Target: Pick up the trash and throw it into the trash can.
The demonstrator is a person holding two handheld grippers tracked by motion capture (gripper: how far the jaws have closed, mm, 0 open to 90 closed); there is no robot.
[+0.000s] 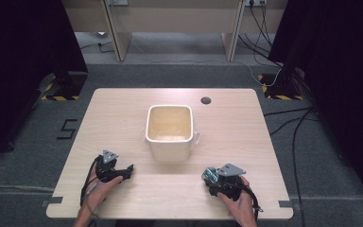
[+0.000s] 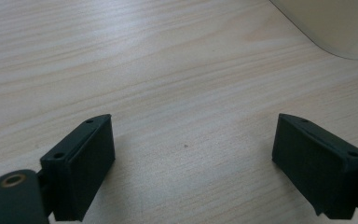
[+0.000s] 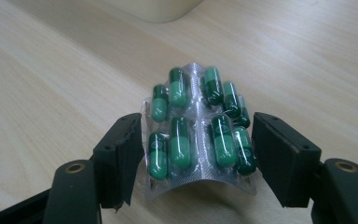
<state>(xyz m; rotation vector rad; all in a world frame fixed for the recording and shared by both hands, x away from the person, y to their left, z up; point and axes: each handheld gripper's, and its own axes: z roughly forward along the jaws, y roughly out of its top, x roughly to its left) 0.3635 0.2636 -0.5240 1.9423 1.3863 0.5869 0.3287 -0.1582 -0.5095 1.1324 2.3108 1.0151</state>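
My right gripper (image 3: 196, 140) pinches a clear blister pack (image 3: 198, 135) of green capsules (bowed upward between the pads) near the tabletop's (image 1: 246, 137) front right corner, while my left gripper (image 2: 193, 158) rests spread wide by the front left.

A lab or recording room seems to be hosting this: black curtains (image 1: 23, 42) are hanging at both sides, cables (image 1: 293, 118) are trailing over grey carpet (image 1: 170, 75), hazard-striped stand feet (image 1: 59, 97) are flanking the tabletop's (image 1: 123, 118) far corners, and a taped floor mark (image 1: 67, 128) is lying off its left edge.
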